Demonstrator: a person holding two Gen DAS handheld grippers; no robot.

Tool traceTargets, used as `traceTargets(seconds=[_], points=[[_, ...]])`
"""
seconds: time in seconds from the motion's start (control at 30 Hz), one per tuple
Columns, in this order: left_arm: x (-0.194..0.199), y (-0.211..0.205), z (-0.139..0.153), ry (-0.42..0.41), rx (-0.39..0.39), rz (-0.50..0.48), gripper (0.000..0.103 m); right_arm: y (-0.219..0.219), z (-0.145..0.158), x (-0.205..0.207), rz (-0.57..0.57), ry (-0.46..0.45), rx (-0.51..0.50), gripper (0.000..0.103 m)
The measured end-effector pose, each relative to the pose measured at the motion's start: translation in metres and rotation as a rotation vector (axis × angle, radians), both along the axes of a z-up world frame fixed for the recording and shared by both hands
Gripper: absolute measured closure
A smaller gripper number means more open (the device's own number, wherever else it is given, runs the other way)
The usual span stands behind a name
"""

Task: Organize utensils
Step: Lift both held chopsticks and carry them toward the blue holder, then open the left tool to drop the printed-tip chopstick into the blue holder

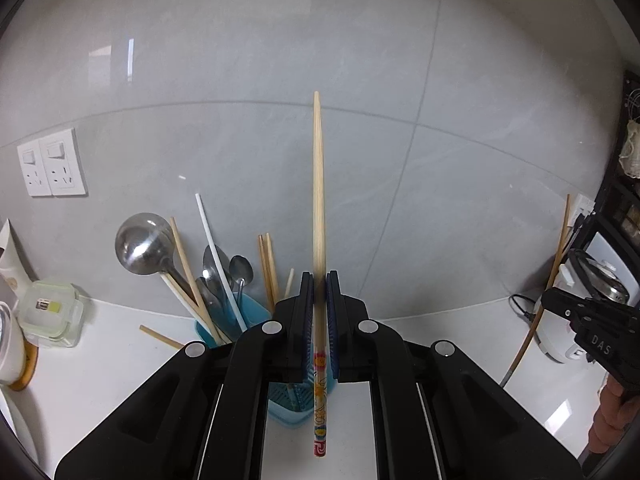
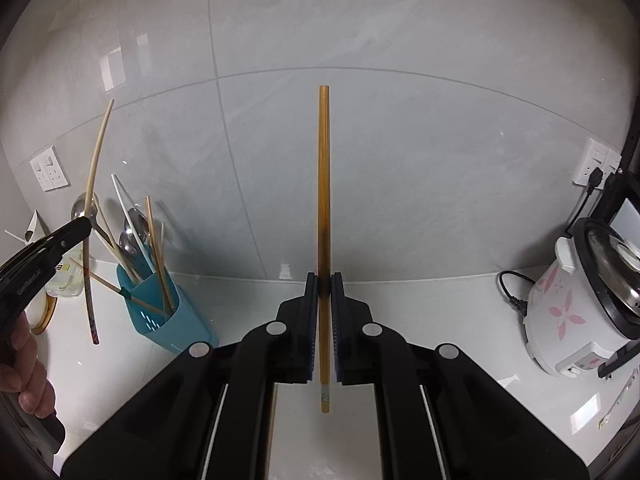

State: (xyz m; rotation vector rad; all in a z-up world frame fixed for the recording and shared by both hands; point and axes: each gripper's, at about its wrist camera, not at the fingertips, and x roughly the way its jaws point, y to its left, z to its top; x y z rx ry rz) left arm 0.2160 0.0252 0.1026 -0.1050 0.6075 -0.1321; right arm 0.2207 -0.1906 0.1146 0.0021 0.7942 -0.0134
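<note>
Left gripper [image 1: 320, 280]: fingers nearly closed, pinching a pale bamboo chopstick with a cartoon-printed end [image 1: 319, 208], upright at frame centre.
Right gripper [image 2: 325, 280]: fingers nearly closed on a darker brown wooden chopstick [image 2: 324, 184], also upright.
Holder: blue plastic utensil caddy [image 2: 168, 316] stood lower left on the white tabletop [image 2: 440, 312], already crowded with spoons and chopsticks.
Advice: lowering each stick vertically over a free gap, then releasing, would likely work best.
</note>
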Motion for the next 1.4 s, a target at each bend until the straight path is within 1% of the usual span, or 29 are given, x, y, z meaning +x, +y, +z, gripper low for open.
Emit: traceTargets(seconds=[0.37,0.57,0.83,0.9,0.93,0.97,1.0,1.07,1.13,1.2,1.23,1.27,1.3,1.4], points=[[0.04,0.005,-0.034,0.055,0.007,0.01,0.097,0.006,-0.03,0.029,-0.002,0.071,0.005,0.097],[0.051,0.008,-0.048,0.087,0.018,0.015,0.097,0.01,-0.043,0.037,0.002,0.095,0.009,0.097],[0.056,0.01,-0.061,0.136,0.027,0.032,0.095,0.019,-0.052,0.042,0.017,0.115,0.007,0.097],[0.056,0.011,-0.063,0.149,0.023,0.034,0.091,0.02,-0.053,0.043,0.021,0.117,0.006,0.097],[0.056,0.011,-0.063,0.154,0.023,0.035,0.083,0.021,-0.054,0.044,0.023,0.117,0.007,0.097],[0.055,0.012,-0.063,0.155,0.025,0.041,0.072,0.021,-0.054,0.044,0.025,0.117,0.007,0.097],[0.053,0.013,-0.062,0.153,0.025,0.045,0.067,0.022,-0.054,0.044,0.026,0.117,0.008,0.097],[0.05,0.013,-0.06,0.162,0.029,0.047,0.051,0.022,-0.054,0.045,0.028,0.117,0.012,0.097],[0.046,0.017,-0.058,0.172,0.028,0.06,0.042,0.022,-0.053,0.047,0.03,0.115,0.018,0.097],[0.042,0.02,-0.056,0.184,0.036,0.071,0.037,0.023,-0.052,0.048,0.034,0.11,0.024,0.097],[0.039,0.022,-0.055,0.195,0.042,0.077,0.03,0.023,-0.051,0.049,0.037,0.108,0.027,0.097],[0.037,0.024,-0.054,0.202,0.046,0.082,0.027,0.024,-0.05,0.05,0.04,0.104,0.031,0.097],[0.034,0.027,-0.053,0.207,0.05,0.088,0.026,0.026,-0.048,0.051,0.045,0.1,0.035,0.097],[0.027,0.032,-0.05,0.214,0.062,0.108,0.018,0.031,-0.044,0.053,0.061,0.088,0.04,0.097]])
